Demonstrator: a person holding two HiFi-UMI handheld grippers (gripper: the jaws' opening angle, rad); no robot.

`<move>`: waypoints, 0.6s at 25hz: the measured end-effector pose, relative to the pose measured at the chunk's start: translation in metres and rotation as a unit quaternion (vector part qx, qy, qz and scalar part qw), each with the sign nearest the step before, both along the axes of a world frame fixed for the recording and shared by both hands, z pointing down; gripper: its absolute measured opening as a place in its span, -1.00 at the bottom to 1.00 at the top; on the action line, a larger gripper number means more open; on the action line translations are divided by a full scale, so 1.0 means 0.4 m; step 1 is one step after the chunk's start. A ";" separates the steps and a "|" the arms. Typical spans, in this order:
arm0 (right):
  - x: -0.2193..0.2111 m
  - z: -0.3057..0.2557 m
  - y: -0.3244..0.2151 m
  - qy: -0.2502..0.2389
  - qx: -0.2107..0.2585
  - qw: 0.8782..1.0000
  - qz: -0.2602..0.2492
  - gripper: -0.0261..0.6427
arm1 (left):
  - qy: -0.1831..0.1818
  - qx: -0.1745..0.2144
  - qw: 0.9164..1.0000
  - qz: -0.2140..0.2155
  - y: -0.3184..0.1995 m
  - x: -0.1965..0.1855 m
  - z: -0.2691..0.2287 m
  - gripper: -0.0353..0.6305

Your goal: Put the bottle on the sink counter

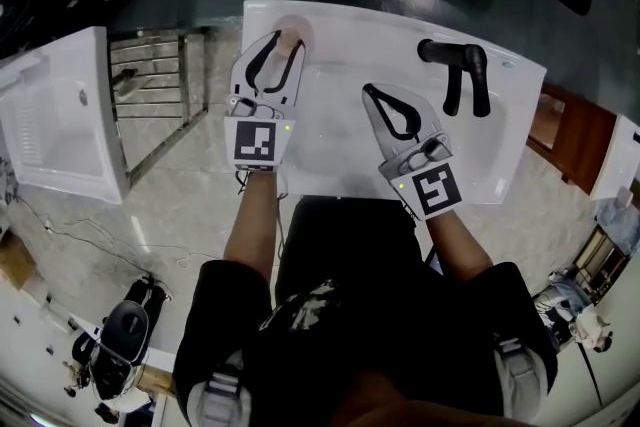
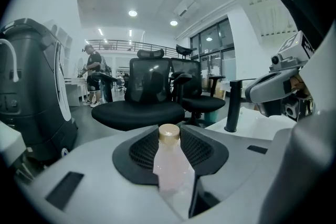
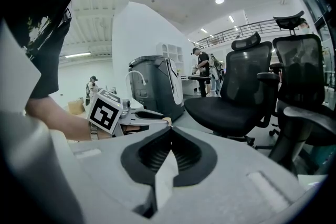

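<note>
Nearest the head camera: black shirt [image 1: 340,335] of the person, with forearms stretched out toward the bench [image 1: 330,19]. Noted white bench with basin [image 1: 330,147] sunk in its middle and black faucet [image 1: 458,75] near the far right edge.

Found left hand-held gripper [image 1: 286,43] at far left corner of bench, grasping pale pink bottle [image 2: 170,165], with pads pressed to both its sides. Recorded bottle upright, tan cap [image 2: 169,134] on top, level with the jaw tips. Contents not discernible. Cannot tell whether bottle base touches bench.

Found right hand-held gripper [image 1: 368,91] above basin, toward its right side, clenched tip to tip on nothing.

Logged second white sink unit [image 1: 55,125] and metal rack [image 1: 160,95] beyond bench's left edge.
</note>
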State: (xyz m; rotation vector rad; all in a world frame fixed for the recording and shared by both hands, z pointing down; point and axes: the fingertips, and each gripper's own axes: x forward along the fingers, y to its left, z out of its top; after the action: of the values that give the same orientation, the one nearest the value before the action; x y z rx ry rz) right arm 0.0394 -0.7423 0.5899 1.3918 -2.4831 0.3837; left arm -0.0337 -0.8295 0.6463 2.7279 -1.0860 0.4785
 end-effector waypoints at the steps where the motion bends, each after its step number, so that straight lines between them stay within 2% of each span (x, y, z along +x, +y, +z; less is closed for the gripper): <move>1: 0.000 -0.005 0.006 0.001 0.001 1.000 0.001 -0.94 | 0.001 -0.002 1.000 -0.001 0.006 -0.003 -0.002 -0.48; 6: 0.012 -0.032 0.039 0.006 0.010 1.000 0.007 -0.94 | 0.001 -0.004 1.000 -0.008 0.030 -0.008 -0.012 -0.49; 10: 0.021 -0.025 0.048 0.007 0.007 1.000 0.017 -0.94 | -0.020 0.018 0.999 0.019 0.029 -0.017 0.020 -0.48; 15: 0.021 -0.042 0.066 0.008 0.014 1.000 0.019 -0.94 | -0.029 0.016 0.999 0.024 0.063 -0.027 0.013 -0.49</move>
State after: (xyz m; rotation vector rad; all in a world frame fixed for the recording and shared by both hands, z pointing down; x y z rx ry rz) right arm 0.0479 -0.7159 0.5733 1.4499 -2.4606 0.3453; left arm -0.0443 -0.8041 0.6513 2.7902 -1.0533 0.5560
